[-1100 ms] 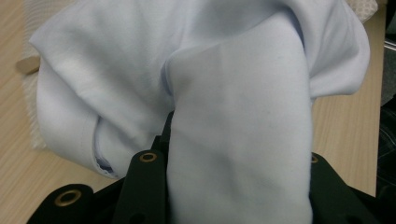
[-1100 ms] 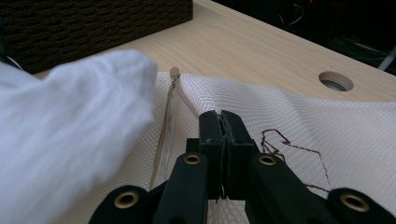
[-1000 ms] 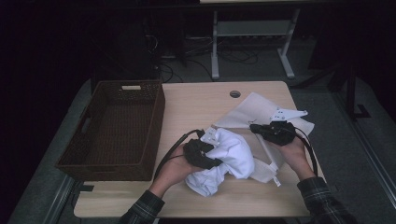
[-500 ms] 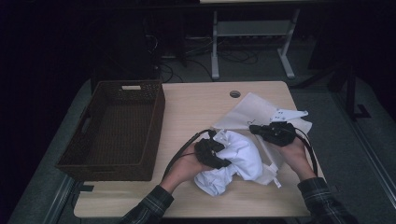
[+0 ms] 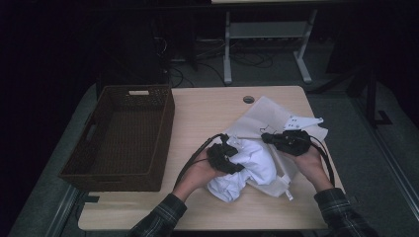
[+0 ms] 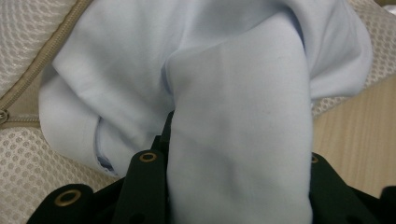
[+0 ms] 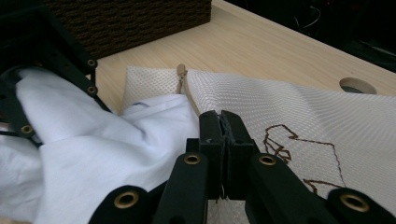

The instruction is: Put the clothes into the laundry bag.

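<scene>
A crumpled pale blue garment (image 5: 254,165) lies at the mouth of a white mesh zip bag (image 5: 269,112) on the wooden table (image 5: 207,111). My left gripper (image 5: 233,159) is shut on a thick fold of the garment (image 6: 243,140), which fills the space between its jaws; the mesh bag (image 6: 23,154) and its zip lie behind. My right gripper (image 7: 220,116) is shut on the mesh bag (image 7: 289,107) near its zipped edge, its jaws pressed together. The garment (image 7: 107,140) bulges just left of it, with the left gripper (image 7: 51,51) above.
A dark brown wicker basket (image 5: 123,133) stands on the table's left half, and its side (image 7: 130,18) also shows beyond the bag. A cable hole (image 5: 248,99) sits near the far edge. A desk frame and cables stand on the floor behind the table.
My left hand has shifted right and slightly down with the garment, pushing it closer to the bag's mouth. The right hand has stayed still.
</scene>
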`<state>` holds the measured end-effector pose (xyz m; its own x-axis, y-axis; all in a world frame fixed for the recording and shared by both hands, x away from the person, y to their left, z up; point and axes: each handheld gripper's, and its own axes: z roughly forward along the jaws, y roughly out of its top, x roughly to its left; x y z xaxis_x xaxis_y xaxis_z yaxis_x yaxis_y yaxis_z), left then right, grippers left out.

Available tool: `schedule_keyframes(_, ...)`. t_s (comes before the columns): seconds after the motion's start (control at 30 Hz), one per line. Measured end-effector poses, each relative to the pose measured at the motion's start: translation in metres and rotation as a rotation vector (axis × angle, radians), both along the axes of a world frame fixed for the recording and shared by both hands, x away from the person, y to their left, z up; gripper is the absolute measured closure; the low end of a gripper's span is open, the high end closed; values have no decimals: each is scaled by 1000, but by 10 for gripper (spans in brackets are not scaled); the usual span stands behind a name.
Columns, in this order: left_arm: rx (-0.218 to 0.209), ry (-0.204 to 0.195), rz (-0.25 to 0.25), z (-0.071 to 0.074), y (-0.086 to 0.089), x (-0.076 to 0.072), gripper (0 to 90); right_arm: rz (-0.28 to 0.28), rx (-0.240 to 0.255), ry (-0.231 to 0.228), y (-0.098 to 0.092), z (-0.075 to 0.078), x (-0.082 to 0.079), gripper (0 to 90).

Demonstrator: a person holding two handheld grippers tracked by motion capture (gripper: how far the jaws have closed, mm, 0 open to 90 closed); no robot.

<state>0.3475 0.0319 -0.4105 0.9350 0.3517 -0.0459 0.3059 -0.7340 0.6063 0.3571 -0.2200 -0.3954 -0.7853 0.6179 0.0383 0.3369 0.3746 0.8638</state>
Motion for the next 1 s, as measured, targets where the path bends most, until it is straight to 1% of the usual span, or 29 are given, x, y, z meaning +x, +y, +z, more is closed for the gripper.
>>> schedule_keyframes(0.17,4,-10,34,-2,4,7,627,11,1,3,4,0,0,877)
schedule_keyframes(0.3,21,-20,59,-4,7,12,628,17,6,6,7,0,-1,877)
schedule_keyframes(0.5,35,-19,92,-8,6,16,629,23,10,2,13,2,-1,876)
schedule_keyframes(0.73,33,-19,102,-8,2,20,628,25,17,3,17,3,0,877)
schedule_keyframes(1.0,31,-24,106,-7,-10,23,628,28,18,0,19,4,0,876)
